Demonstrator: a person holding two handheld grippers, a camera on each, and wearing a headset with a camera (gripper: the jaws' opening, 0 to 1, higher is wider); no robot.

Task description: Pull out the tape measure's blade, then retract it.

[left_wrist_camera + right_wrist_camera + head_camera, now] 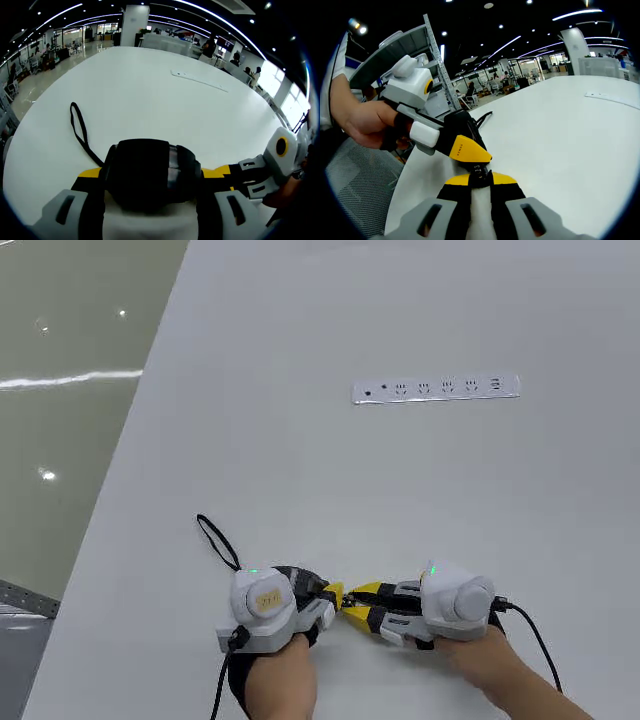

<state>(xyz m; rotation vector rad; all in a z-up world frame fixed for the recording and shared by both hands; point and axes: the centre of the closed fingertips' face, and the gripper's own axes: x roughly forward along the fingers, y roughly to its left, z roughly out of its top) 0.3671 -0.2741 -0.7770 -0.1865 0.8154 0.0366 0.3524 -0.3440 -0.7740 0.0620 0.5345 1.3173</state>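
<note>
Found the tape measure [145, 167] clamped across its black case between the jaws of the left gripper [320, 602], close to the near edge of the white bench [300, 440]. Could not tell from any view whether resting on the bench or held just above it. Noted the case blocking much of the lower left gripper view, its markings and blade slot hidden. Traced the black wrist strap [217, 540] from the case out across the bench as a narrow loop, lying flat.

Found the right gripper [480, 175] facing the left one, tip to tip, its yellow-and-black jaws drawn almost together on the blade tip [480, 171], a small dark tab with pale marks too small to read. Could not make out the length of blade between tab and case, that stretch covered by a yellow jaw of the left gripper.

Recorded the person's left hand [283, 680] and right hand [485, 655] behind the grippers, both cut off at the lower edge of the head view, along with a black cable [530, 635] off the right gripper. Logged a white power strip [436, 389] well apart on the far side of the bench, its sockets blurred.
</note>
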